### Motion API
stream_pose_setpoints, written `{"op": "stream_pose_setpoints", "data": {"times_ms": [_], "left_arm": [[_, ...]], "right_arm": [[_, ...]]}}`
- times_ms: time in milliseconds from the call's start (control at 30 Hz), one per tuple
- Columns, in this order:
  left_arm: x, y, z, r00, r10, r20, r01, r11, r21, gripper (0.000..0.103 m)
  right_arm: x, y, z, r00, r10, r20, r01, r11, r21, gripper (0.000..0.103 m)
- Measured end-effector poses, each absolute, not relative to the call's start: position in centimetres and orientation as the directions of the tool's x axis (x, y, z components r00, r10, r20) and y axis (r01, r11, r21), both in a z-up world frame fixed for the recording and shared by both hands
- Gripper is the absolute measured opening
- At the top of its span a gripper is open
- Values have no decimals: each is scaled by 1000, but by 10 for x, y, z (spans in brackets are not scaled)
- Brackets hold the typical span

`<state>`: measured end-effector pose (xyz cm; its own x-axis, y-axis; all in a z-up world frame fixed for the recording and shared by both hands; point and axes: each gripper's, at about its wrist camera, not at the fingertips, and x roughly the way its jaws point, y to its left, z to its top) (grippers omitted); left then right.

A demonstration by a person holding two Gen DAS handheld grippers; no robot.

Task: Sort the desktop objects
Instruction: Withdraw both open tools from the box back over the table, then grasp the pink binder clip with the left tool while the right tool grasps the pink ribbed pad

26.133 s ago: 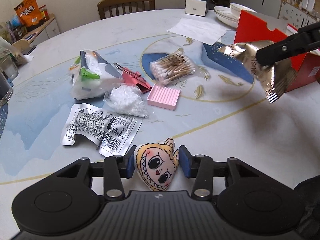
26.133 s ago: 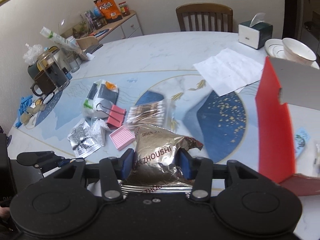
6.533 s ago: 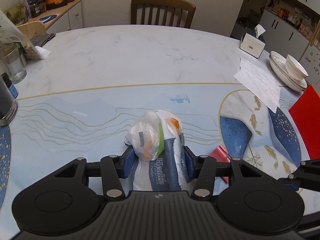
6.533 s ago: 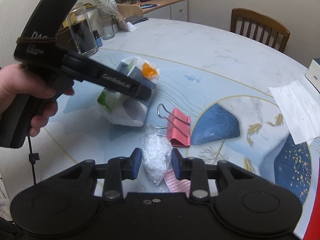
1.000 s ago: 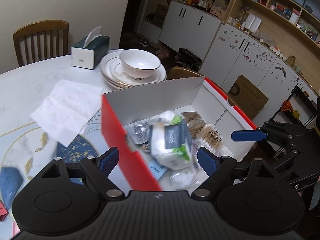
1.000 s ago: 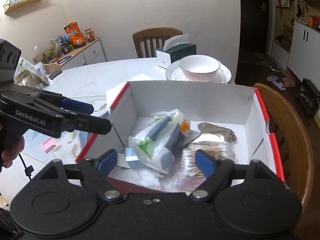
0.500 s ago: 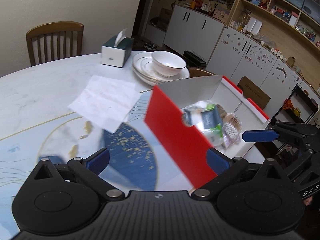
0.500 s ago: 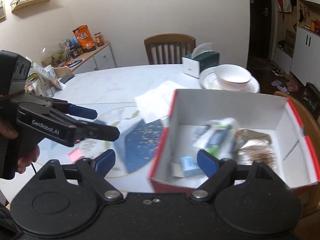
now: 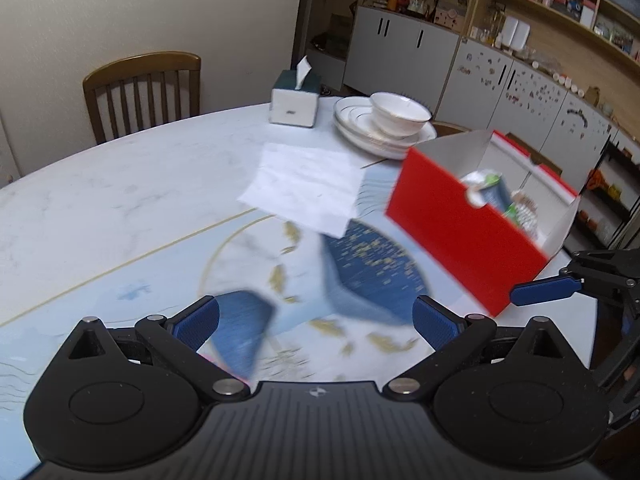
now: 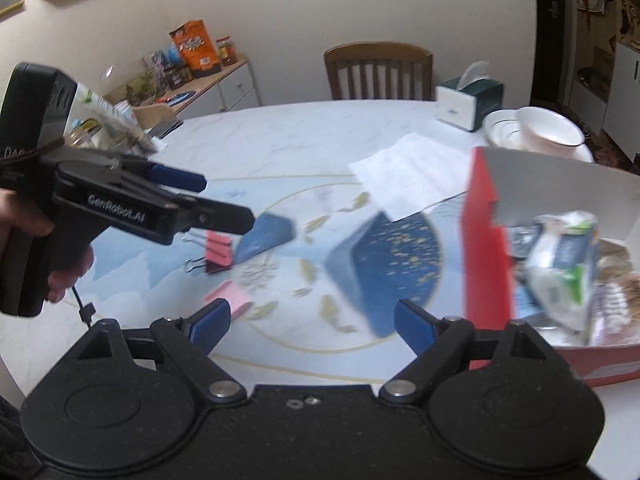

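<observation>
**Both grippers empty, heading for the last loose items**

Step in hand, as I judge it: reach for what is left on the surface, with the box already loaded. To do it well: pick one target per gripper, come down steeply with the jaws straddling it, and close only once it sits squarely between the pads. The flat pink pad will likely need an edge grip; the binder clip offers its wire handles or its body.

Right gripper (image 10: 310,322): jaws spread wide, nothing between them. Just ahead of its left jaw lies the pink pad (image 10: 229,299). Beyond that, further left, the pink binder clip (image 10: 218,254).

Left gripper (image 9: 314,322): jaws have just been opening and stand at full spread, nothing between them, only bare surface (image 9: 120,200) ahead. In the right wrist view it hangs above the binder clip, not touching.

Red box (image 10: 486,264): off to the right of both jaws, holding bagged items. White paper sheet (image 9: 304,188) lies further out.
</observation>
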<state>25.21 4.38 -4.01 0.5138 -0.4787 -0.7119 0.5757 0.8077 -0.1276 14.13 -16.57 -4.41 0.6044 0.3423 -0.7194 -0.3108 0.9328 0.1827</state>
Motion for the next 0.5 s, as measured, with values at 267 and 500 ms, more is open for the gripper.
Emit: {"op": "stream_pose_setpoints", "data": {"times_ms": [267,500], "left_arm": [[260,79,-60,509,-462,-726,611,788,-73,103],[271,92,-71,516,-442,-734,609,791,-49,103]], "right_arm": [[148,-117,-62,570,339,-748,-324,930,175,89],[165,-83,-84,552,311,-774,-261,946,194,89]]}}
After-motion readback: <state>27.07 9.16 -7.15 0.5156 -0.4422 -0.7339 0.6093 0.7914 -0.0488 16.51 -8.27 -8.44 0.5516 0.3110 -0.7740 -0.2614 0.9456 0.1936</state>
